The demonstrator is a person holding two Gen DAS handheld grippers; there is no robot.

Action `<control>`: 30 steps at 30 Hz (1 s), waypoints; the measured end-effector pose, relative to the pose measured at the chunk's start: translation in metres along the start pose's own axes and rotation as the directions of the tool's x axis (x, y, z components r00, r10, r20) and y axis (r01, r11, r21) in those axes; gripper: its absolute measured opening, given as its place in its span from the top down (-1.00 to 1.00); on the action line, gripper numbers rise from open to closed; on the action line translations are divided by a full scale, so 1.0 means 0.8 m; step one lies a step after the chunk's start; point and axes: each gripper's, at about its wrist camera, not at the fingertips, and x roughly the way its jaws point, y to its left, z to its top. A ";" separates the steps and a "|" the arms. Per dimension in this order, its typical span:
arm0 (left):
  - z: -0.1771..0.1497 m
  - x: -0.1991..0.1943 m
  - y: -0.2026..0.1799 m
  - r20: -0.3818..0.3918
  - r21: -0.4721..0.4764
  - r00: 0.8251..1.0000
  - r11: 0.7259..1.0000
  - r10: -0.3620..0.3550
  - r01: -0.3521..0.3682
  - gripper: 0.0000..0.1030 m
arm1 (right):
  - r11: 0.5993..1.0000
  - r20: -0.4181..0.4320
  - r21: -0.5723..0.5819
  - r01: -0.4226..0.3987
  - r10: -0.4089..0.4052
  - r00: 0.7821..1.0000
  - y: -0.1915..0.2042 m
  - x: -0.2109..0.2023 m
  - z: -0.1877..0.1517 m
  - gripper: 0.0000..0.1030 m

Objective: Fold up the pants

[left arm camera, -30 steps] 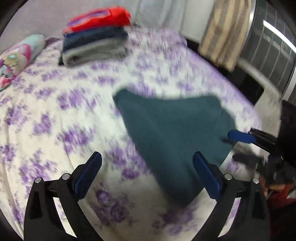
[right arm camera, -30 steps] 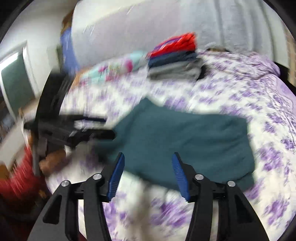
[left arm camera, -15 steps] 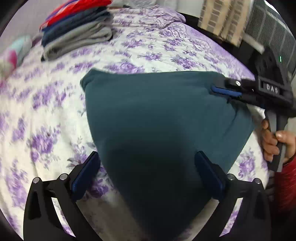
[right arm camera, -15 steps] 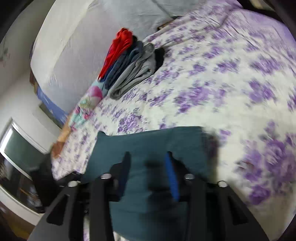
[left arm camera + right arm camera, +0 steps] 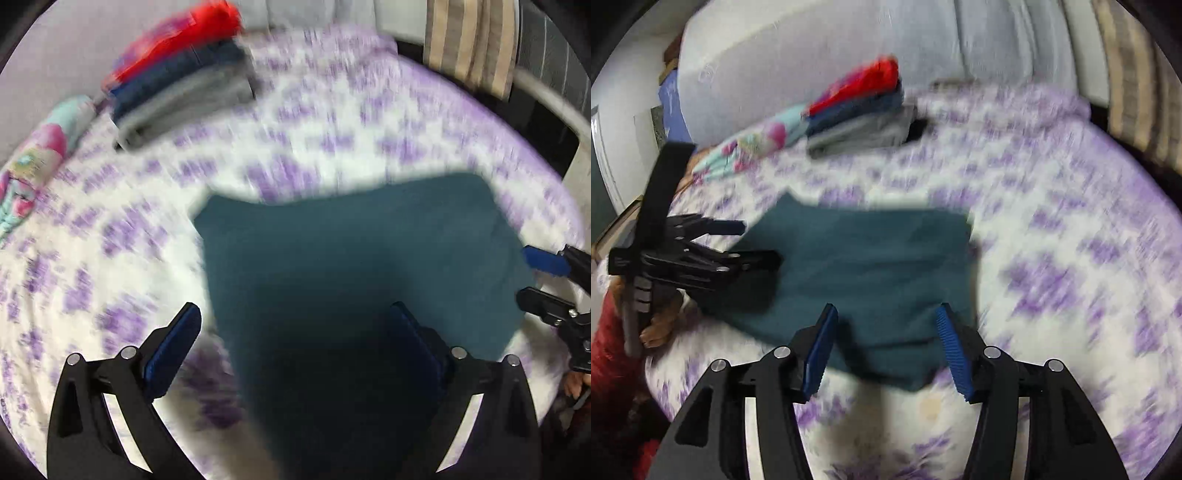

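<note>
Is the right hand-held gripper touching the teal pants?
Cannot tell. In the right wrist view, the right hand-held gripper is open over the pants, but blur hides any gap.

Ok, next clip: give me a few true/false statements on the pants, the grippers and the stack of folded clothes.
1. The teal pants lie folded flat on the floral bedsheet. True.
2. The right gripper is clamped on the pants. False: its jaws stand open with no fabric pinched between them.
3. The left gripper is open. True.
4. The stack of folded clothes has a grey garment on top. False: red is on top, grey at the bottom.
5. The floral pillow lies beside the stack. True.
</note>
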 end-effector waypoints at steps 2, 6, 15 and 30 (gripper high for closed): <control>-0.005 -0.002 0.015 0.013 -0.051 0.999 0.997 -0.052 0.053 -0.92 | 0.999 0.016 0.020 -0.041 0.040 0.999 -0.005 -0.012 0.004 -0.10; -0.007 -0.003 0.040 0.016 -0.134 0.992 0.982 -0.128 0.129 -0.92 | 0.987 0.106 0.123 -0.103 0.090 0.990 -0.035 -0.033 0.041 -0.39; -0.014 -0.004 0.032 0.027 -0.109 0.994 0.989 -0.102 0.104 -0.92 | 0.954 -0.066 0.250 -0.166 0.188 0.980 -0.070 0.035 0.040 -0.43; -0.015 -0.004 0.033 0.029 -0.110 0.993 0.987 -0.113 0.115 -0.92 | 0.961 -0.133 0.249 -0.118 0.154 0.979 -0.065 0.009 0.007 0.38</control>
